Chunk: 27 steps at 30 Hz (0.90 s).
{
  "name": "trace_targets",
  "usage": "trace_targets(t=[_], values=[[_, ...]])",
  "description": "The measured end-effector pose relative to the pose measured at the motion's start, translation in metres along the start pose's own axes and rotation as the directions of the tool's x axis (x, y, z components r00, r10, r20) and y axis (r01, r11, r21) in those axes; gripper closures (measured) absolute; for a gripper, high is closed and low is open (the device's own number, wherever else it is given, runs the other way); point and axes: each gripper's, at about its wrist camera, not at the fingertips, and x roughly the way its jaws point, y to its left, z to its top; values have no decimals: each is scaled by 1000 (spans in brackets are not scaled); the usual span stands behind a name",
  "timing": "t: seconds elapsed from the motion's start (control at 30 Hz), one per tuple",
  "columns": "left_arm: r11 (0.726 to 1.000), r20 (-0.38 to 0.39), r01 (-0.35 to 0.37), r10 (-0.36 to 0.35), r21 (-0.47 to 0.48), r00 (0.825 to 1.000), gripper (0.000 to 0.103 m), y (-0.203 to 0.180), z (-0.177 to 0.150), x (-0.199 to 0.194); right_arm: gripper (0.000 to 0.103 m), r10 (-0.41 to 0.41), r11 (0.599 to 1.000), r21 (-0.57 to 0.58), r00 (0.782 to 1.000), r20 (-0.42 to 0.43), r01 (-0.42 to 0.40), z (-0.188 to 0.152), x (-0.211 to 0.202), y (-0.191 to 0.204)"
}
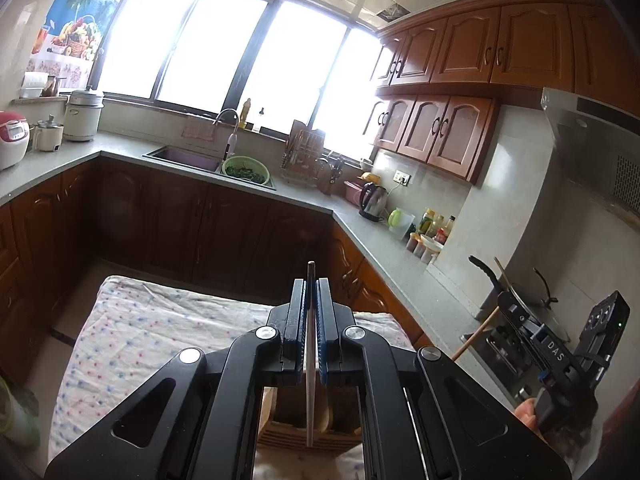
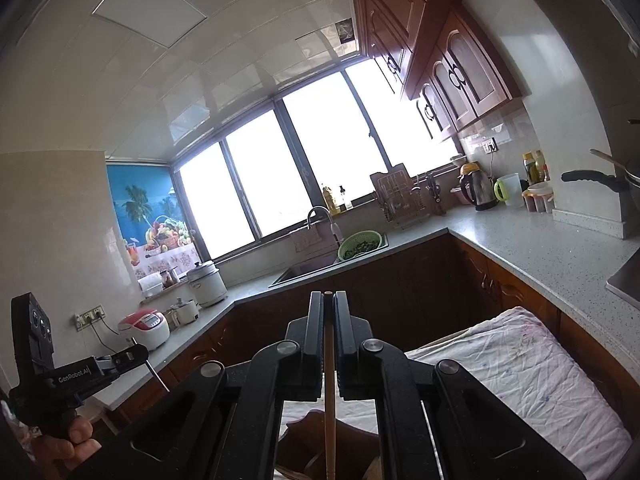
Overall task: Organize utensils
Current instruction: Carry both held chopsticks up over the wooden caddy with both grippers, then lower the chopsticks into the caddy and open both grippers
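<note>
My left gripper [image 1: 311, 284] is shut on a pale chopstick [image 1: 310, 392] that runs upright between its jaws, its lower end over a wooden utensil holder [image 1: 308, 428] on the cloth-covered table [image 1: 160, 320]. My right gripper [image 2: 329, 300] is shut on a light wooden chopstick [image 2: 329, 400], held upright above a brown wooden holder [image 2: 304, 444]. The right gripper also shows in the left wrist view [image 1: 516, 316], and the left gripper shows in the right wrist view [image 2: 136, 356]. Both grippers point up toward the kitchen window.
An L-shaped counter [image 1: 400, 256] carries a sink [image 1: 184, 158], a green colander [image 1: 245, 170], a dish rack [image 1: 304, 156], a kettle [image 1: 374, 200], bottles [image 1: 436, 228], rice cookers [image 1: 12, 136] and a stove with a pan [image 2: 624, 184].
</note>
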Motion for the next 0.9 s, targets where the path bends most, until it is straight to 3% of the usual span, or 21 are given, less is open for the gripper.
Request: trace_targets(t=[0.2,0.4,0.57,0.9], values=[[998,39,-46,48,-42,998,100,8,-10,51,99,-30,1000,7,999,29,30,-17,30,-15],[993,4,-87,88,-85,996,100,24,-47,90,99,-66,998,20,998,20,66,-55,50,-29],[991,-15,-98,97,-89,995,100,30,-69,101,98,-93,995,33,995,36,92,-76,51,-38],[993,-83,-98,92,-73,992,98,34,-89,110,97,-114,991,63,991,-67,119,-91,59,-51]])
